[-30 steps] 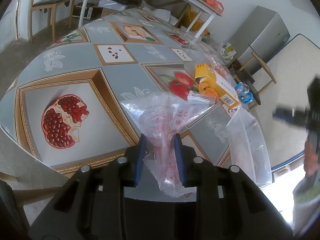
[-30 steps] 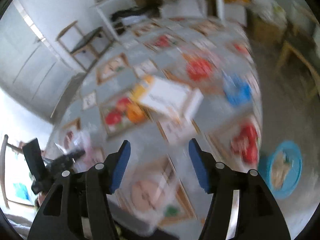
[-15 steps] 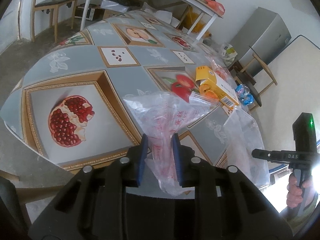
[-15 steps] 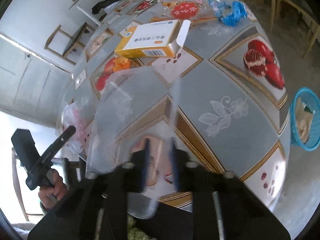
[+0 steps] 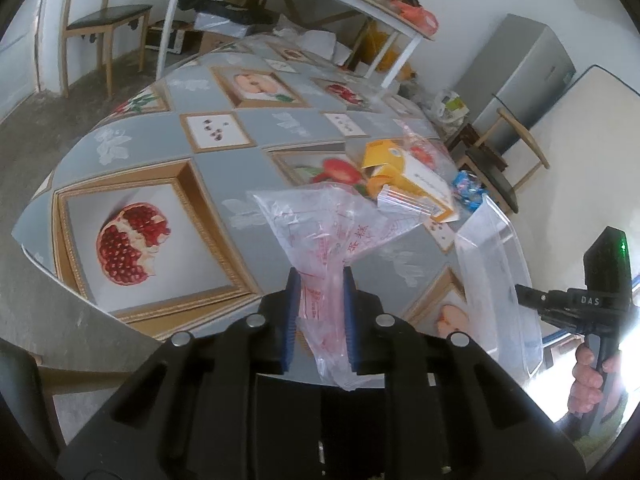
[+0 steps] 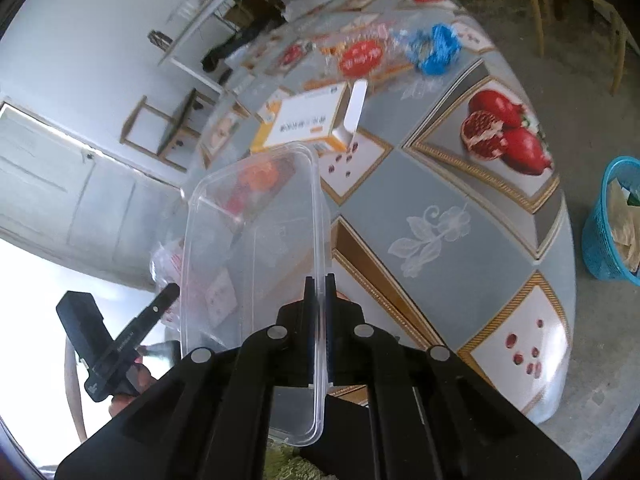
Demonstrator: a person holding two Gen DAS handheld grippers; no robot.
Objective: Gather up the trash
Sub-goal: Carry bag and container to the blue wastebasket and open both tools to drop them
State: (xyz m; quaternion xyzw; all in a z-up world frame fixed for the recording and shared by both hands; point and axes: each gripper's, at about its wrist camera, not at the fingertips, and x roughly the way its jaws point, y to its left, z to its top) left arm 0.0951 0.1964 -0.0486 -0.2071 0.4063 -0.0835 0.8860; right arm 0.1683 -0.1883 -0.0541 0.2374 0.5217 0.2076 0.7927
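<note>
Left claw (image 5: 319,312) pinching the crumpled neck of a thin red-printed plastic bag (image 5: 336,236), jaws just drawn tighter on it, bag lifted clear of the bench (image 5: 132,148). Right claw (image 6: 319,312) clamped hard on the rim of a clear plastic tray (image 6: 256,248), tray tilted, held above the bench edge. Yellow-and-white carton (image 6: 308,120), red wrapper (image 6: 360,54) and blue wrapper (image 6: 436,48) lying farther along the bench, not yet collected. Blue basket (image 6: 600,232) on the floor, apart from the bench. Risks, as judged: slippery film sliding out of the pinch; thin rim flexing or cracking, tray swinging and dropping short of the basket.
</note>
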